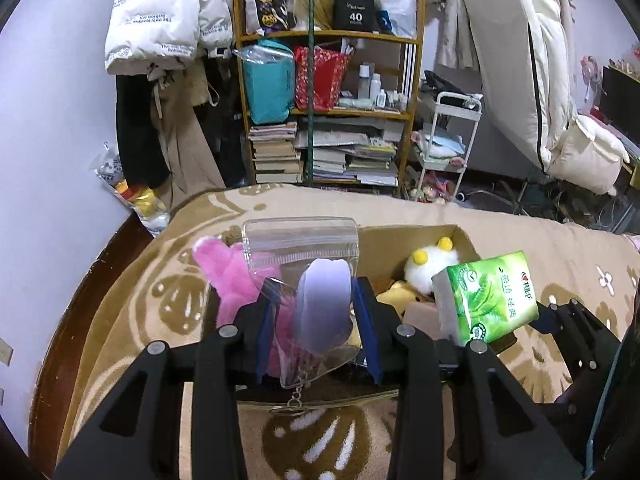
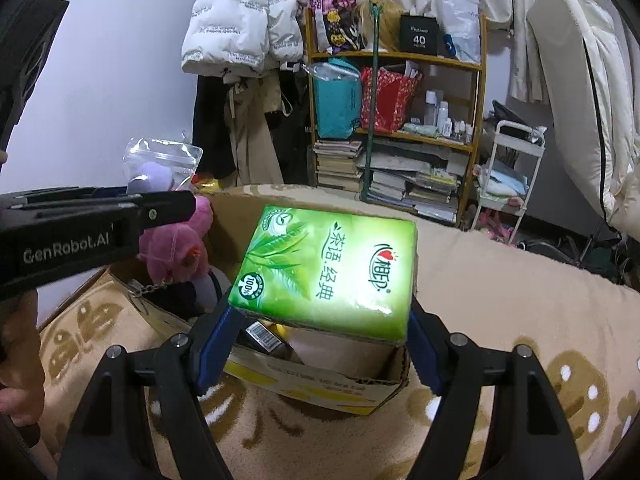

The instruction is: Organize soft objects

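Observation:
My left gripper point(image 1: 320, 308) is shut on a clear zip bag point(image 1: 300, 244) that holds a flat purple soft piece point(image 1: 324, 304); a key chain point(image 1: 294, 394) dangles from the bag. It hangs over the left end of an open cardboard box point(image 1: 400, 240). In the box lie a pink plush point(image 1: 232, 276) and a white plush with yellow knobs point(image 1: 428, 266). My right gripper point(image 2: 320, 314) is shut on a green tissue pack point(image 2: 328, 264), held level above the box point(image 2: 320, 384). The right wrist view shows the left gripper point(image 2: 168, 204) side-on with the bag point(image 2: 160, 160).
The box rests on a beige blanket with brown patterns point(image 1: 168, 292). Behind stand a crowded wooden bookshelf point(image 1: 328, 112), a white cart point(image 1: 448, 148), hanging coats point(image 1: 160, 20) and a folded mattress point(image 1: 520, 60). A person's hand point(image 2: 16, 360) holds the left gripper.

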`<state>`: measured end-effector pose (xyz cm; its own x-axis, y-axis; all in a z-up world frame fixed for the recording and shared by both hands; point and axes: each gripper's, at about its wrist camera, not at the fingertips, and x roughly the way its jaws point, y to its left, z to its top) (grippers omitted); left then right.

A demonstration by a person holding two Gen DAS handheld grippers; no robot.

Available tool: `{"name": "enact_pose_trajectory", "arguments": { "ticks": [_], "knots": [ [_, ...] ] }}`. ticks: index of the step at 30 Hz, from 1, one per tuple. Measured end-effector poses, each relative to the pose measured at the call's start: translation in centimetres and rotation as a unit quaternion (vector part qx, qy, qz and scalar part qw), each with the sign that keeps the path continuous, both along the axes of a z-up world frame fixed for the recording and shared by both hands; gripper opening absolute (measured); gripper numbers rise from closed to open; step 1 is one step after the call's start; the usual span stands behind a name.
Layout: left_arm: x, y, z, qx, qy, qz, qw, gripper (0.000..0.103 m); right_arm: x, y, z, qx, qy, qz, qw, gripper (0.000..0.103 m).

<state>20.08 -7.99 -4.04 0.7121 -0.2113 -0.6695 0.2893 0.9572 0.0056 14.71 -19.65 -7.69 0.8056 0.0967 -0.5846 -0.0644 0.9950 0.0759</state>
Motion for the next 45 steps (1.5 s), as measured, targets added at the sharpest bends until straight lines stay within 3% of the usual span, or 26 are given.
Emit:
{"name": "enact_pose_trajectory", "arguments": {
  "ticks": [9, 12, 16, 19, 23, 26, 30, 32, 45],
  "knots": [
    [1.2, 0.4, -1.5, 0.001, 0.035, 0.001, 0.9994, 0.041, 0.8, -0.2, -1.1, 0.004, 0.018, 0.003, 1.000, 0.080],
    [0.9, 0.5, -1.4, -0.002, 0.027, 0.002, 0.9996, 0.057, 0.9, -0.3, -1.4, 0.006, 0.027, 0.001, 1.000, 0.080],
    [0.5, 0.4, -1.0, 0.002, 0.020, 0.003, 0.9998, 0.059, 0.7, -0.4, -1.4, 0.007, 0.028, 0.001, 1.000, 0.080],
    [0.6, 0.5, -1.2, 0.020, 0.028, 0.015, 0.9993, 0.068, 0.5, -0.5, -1.4, 0.010, 0.027, -0.001, 1.000, 0.080],
    [0.2, 1.8, -0.8, 0.020, 0.031, 0.034, 0.9988, 0.069, 0.2, -0.8, -1.3, 0.022, 0.035, 0.002, 0.999, 0.083],
    [-0.6, 2.9, -0.5, 0.017, 0.030, 0.044, 0.9984, 0.080, -0.2, -0.8, -1.0, 0.027, 0.033, 0.005, 0.999, 0.090],
    [-2.1, 3.6, -0.1, 0.027, 0.023, 0.044, 0.9984, 0.083, -0.8, -0.7, -0.2, 0.023, 0.028, 0.001, 0.999, 0.091],
    [-2.9, 3.9, 0.0, 0.028, 0.024, 0.044, 0.9984, 0.090, -1.2, -0.7, 0.3, 0.024, 0.021, 0.001, 0.999, 0.098],
    [-8.4, 6.7, 2.2, 0.030, -0.011, 0.068, 0.9972, 0.096, -4.6, -0.8, 4.0, 0.015, -0.001, -0.004, 1.000, 0.101]
  ]
}}
